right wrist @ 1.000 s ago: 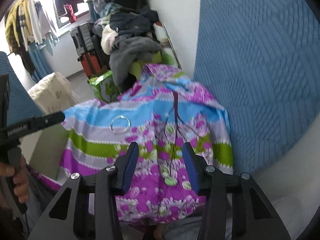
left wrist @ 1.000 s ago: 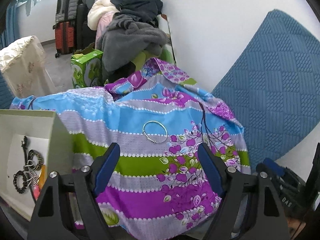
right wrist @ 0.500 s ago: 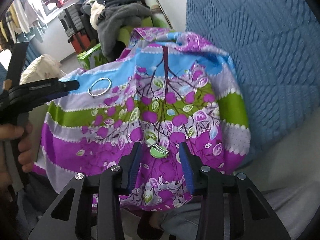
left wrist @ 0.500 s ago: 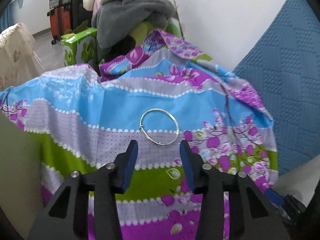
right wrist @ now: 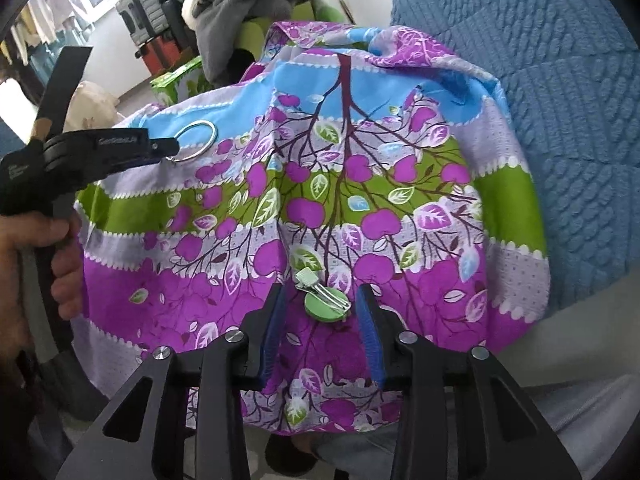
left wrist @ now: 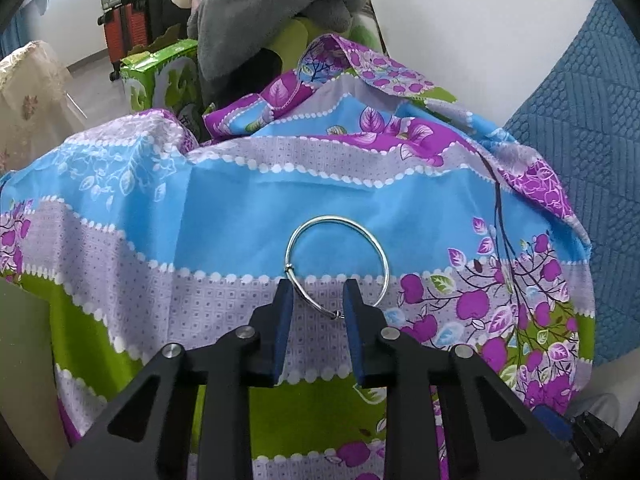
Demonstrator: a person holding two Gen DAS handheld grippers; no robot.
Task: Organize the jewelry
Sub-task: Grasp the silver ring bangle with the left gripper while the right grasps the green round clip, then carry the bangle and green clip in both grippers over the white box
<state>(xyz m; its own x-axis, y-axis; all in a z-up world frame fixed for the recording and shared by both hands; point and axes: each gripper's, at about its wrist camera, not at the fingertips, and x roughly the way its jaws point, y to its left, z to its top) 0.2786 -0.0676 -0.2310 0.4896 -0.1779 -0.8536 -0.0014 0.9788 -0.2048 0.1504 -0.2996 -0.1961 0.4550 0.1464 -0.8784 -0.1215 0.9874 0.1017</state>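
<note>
A thin silver bangle lies on a cloth of blue, lilac, green and purple bands. My left gripper points down at it. Its jaws are closing, and the bangle's near rim with the clasp lies between the blue pads, which do not pinch it. In the right wrist view the left gripper reaches the bangle from the left. A round green clip with a silver clasp lies lower on the cloth. My right gripper straddles it, closing, with a gap on both sides.
A blue quilted cushion leans against the white wall at the right. Behind the cloth are piled clothes, a green box and suitcases. A person's hand holds the left gripper's handle. A beige box edge stands left.
Both grippers have come down close to the cloth. The left jaws narrowed from wide open to straddle the bangle's near rim. The right jaws narrowed a little around the green clip.
</note>
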